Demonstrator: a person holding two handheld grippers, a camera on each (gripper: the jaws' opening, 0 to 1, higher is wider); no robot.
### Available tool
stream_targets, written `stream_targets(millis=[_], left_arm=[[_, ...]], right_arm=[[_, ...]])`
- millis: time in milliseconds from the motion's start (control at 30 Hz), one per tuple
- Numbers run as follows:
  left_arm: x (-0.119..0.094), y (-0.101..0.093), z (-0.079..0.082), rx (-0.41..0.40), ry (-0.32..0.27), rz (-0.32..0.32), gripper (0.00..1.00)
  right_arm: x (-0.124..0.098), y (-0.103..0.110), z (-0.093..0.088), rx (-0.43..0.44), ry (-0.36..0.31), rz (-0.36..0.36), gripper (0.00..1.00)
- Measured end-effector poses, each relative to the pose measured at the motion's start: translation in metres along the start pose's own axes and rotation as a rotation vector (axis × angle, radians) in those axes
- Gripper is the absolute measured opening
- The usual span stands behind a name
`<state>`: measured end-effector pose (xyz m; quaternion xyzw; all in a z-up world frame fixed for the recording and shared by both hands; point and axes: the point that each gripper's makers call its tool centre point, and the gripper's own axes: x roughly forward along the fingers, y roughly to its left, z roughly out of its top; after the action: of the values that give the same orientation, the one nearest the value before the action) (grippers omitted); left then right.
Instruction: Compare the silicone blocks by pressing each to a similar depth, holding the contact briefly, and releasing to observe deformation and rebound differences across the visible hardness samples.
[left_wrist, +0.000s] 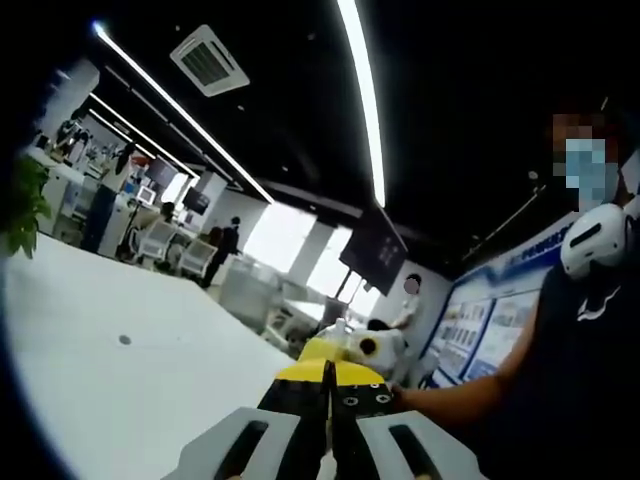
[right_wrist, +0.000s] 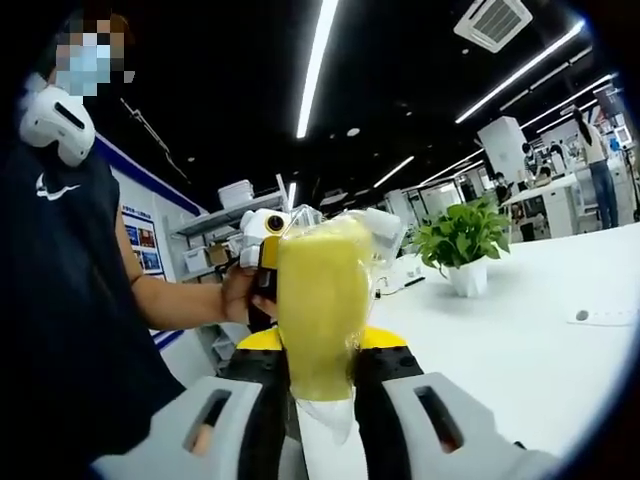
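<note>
Left gripper view: my left gripper (left_wrist: 330, 385) rises from the bottom edge with its two black, yellow-tipped jaws pressed together and nothing between them. Past the jaw tips my right gripper (left_wrist: 362, 348) appears, white and yellow, held in my hand, with my forearm (left_wrist: 450, 400) running back toward my dark shirt at the right. The white table (left_wrist: 110, 370) spreads across the lower left, bearing a small round mark and, at the far left edge, the leaves of a potted plant (left_wrist: 22, 205). Behind it lies an open office with desks, chairs and several people, long ceiling light strips (left_wrist: 362, 95) and a ceiling vent. Right gripper view: my right gripper (right_wrist: 320, 370) is clamped on a yellow silicone block (right_wrist: 320, 310), a translucent upright slab in a clear wrapper that stands between the two jaws and reaches well above their yellow tips. Behind the block my left hand (right_wrist: 240, 295) holds the left gripper (right_wrist: 265, 240), just beside the block's upper left edge; whether they touch cannot be determined. The same white table extends to the right, carrying the potted plant (right_wrist: 462, 245) in a white pot and a small flat white object near the right edge.
</note>
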<state>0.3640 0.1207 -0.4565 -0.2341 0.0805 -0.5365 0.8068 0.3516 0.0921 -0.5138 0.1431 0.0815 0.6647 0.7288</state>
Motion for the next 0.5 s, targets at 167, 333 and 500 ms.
stream_targets(millis=[167,333,500], left_arm=[[-0.0005,0.0002,-0.0023,-0.003,0.005,0.001,0.00],[-0.0009,0.0004,-0.0037,-0.013,0.001,-0.002,0.00],[0.0003,0.0012,-0.0049,-0.046,-0.004,-0.005,0.00]], right_arm=[[0.0001,-0.0013,-0.0018,0.013,0.014,0.003,0.12],[0.0002,-0.0005,-0.0020,0.025,0.039,0.005,0.08],[-0.0015,-0.0013,-0.0024,0.060,0.063,0.012,0.06]])
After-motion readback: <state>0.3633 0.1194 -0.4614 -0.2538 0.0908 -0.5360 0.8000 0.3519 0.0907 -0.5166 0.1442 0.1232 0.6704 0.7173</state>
